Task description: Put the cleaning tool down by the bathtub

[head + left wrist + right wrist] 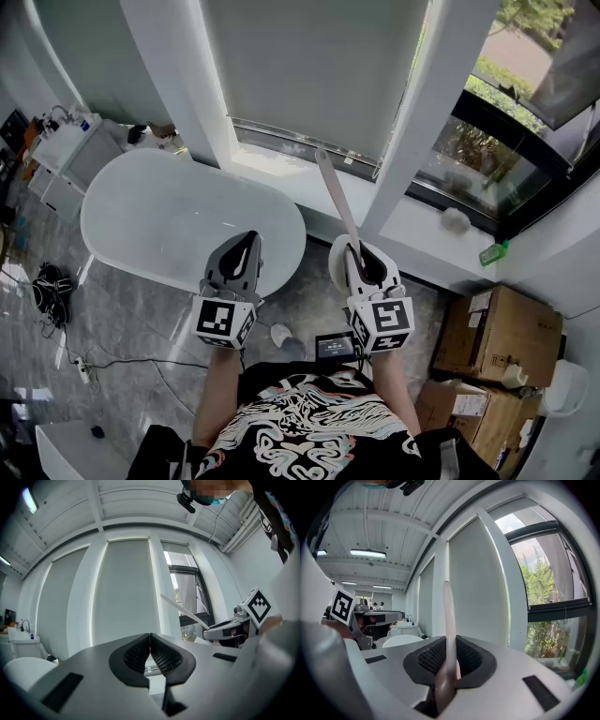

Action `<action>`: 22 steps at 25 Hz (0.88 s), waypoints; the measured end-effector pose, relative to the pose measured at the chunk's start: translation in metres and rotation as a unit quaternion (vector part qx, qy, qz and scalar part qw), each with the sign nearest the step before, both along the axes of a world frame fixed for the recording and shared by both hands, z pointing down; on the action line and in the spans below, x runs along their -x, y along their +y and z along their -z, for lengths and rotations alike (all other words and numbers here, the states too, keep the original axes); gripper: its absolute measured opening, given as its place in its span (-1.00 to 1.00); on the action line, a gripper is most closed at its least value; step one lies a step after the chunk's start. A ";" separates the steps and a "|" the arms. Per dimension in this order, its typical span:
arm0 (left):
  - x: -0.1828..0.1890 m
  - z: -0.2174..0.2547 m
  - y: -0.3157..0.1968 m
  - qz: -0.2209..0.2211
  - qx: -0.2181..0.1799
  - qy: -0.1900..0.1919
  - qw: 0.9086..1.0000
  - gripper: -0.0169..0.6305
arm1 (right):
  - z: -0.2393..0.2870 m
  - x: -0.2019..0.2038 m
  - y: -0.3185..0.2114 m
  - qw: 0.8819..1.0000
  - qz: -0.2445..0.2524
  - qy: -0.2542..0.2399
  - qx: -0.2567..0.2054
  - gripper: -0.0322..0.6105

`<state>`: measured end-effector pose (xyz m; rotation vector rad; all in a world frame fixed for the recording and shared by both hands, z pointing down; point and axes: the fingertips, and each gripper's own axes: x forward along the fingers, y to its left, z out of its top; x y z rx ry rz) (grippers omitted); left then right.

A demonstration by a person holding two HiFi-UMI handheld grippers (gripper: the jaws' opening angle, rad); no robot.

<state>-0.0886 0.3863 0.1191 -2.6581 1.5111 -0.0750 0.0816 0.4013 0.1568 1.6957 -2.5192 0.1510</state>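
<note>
The right tongs (pixel 361 255) are clamped on the cleaning tool (pixel 336 192), a long, slim, pale handle, smooth and flattish. It rises from between the 2 ribbed black pads (pixel 430 659) and slants up toward the grey window blind (pixel 309 66). The left tongs (pixel 246 248) are pressed together on nothing, beside the smooth white oval bathtub (pixel 159 220), which stands on the glossy grey stone floor (pixel 141 309).

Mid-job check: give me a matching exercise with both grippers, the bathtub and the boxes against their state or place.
1 left gripper
2 right gripper
3 bathtub
4 cardboard boxes

A shut on the cleaning tool
B brown, low at the far right of the head view
C shut, nothing between the jaws
D white, ahead on the left

Pairs: 1-C, 2-A, 3-D, 4-B
</note>
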 end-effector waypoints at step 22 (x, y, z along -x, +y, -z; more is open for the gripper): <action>-0.040 -0.018 0.041 0.014 0.022 0.002 1.000 -0.90 | 0.000 -0.065 0.048 0.999 -0.023 -0.021 -0.009 -0.68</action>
